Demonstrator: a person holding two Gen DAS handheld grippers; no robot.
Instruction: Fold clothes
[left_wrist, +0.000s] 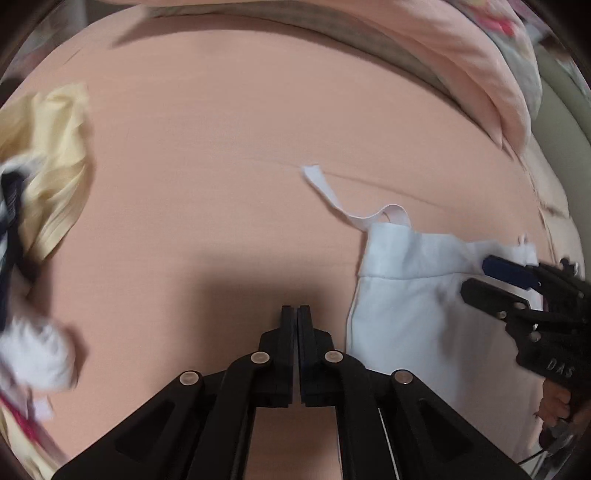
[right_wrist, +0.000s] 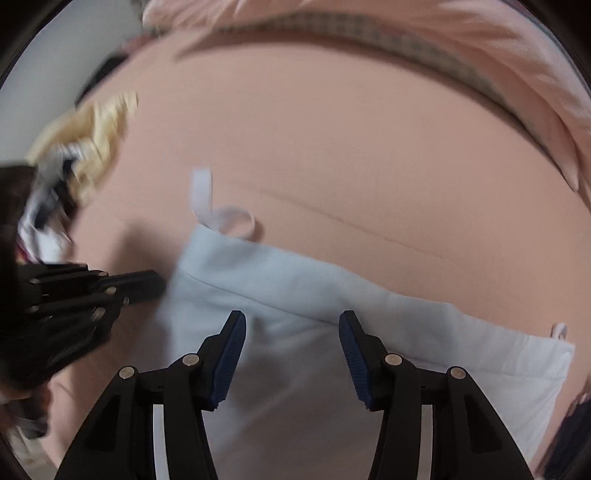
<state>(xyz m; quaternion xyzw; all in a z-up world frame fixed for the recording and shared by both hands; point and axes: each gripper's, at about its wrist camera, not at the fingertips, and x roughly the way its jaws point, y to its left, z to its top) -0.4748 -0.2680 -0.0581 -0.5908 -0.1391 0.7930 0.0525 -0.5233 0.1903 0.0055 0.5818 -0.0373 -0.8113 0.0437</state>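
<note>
Left gripper (left_wrist: 297, 314): jaws pressed together, nothing between them, pointing down over bare peach-pink bed sheet (left_wrist: 221, 147). Own shadow on the sheet just ahead of the closed jaws.

Pale blue-white folded cloth garment (left_wrist: 424, 314): flat on the sheet, just right of the left jaws, not touching them. White ribbon-like drawstring (left_wrist: 325, 188) trailing from its far corner across the sheet, ahead and right of the left jaws.

Right gripper (right_wrist: 291, 325): jaws standing well apart, blue ribbed pads (right_wrist: 231, 354) facing each other, empty. Hanging above the garment (right_wrist: 295, 387), which fills the gap between and below the jaws; contact with the cloth cannot be told. Hemmed edge running across just ahead of the fingertips.

Crumpled pale yellow cloth with dark and white pieces (left_wrist: 48, 166): far left of the left jaws, well apart from the garment, blurred.

Pink bedding roll (left_wrist: 480, 74): far edge of the bed, beyond both jaws.
</note>
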